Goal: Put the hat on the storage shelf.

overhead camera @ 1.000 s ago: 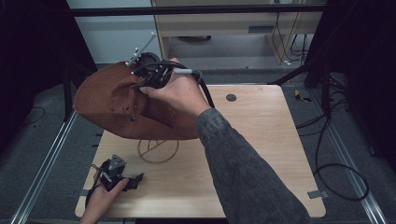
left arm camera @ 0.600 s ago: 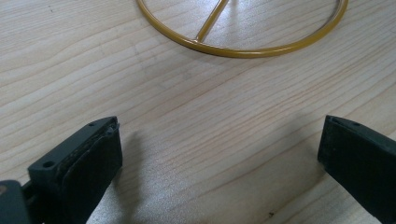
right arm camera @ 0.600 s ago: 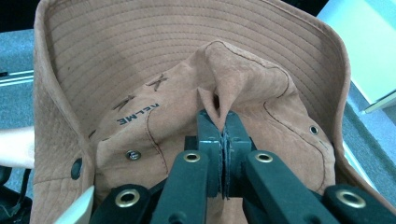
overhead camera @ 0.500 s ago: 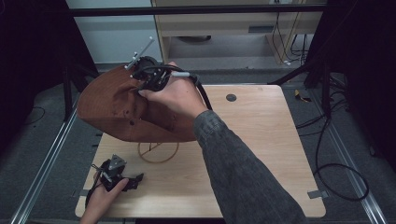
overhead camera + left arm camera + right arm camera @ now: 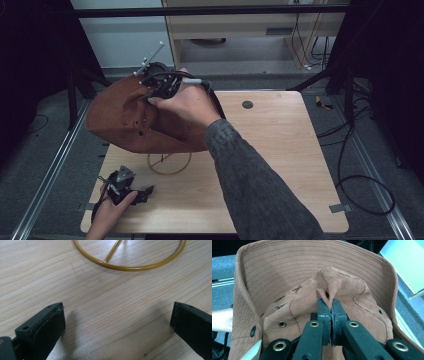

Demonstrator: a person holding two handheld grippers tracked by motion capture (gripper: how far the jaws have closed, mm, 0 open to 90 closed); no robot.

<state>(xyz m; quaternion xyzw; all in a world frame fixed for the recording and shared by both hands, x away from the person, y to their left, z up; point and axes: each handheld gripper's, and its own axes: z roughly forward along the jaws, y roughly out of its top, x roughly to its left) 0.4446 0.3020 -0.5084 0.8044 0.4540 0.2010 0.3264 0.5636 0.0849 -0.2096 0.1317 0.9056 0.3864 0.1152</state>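
Risk sits mainly in how little fabric the right gripper (image 5: 331, 306) has: its jaws are pressed together on a small pinched fold at the crown of the brown hat (image 5: 132, 117), with the rest of the hat hanging free around them. In the right gripper view the fold rises just above the jaw tips at the centre of the frame, and the stitched brim curves across the top. If that fold slides out under the hat's own weight or a quick swing, the hat would likely drop.

In the high view the hat is held up in the left-centre of the frame, over the far left edge of the table (image 5: 280, 150), with the right hand (image 5: 185, 102) above it. Just below it, a gold wire stand (image 5: 170, 162) rests on the table, its ring base partly hidden by the hat. I judge the hat is meant for that stand. Because the hat covers the stand's upper part from above, it is hard to tell how they line up; a lowering that is off-centre could push the light stand over or leave the hat lopsided.

The left gripper (image 5: 131, 192) lies low on the table at the lower left of the high view, jaws well apart and holding nothing, near the ring base but not touching it, so nothing steadies the stand.
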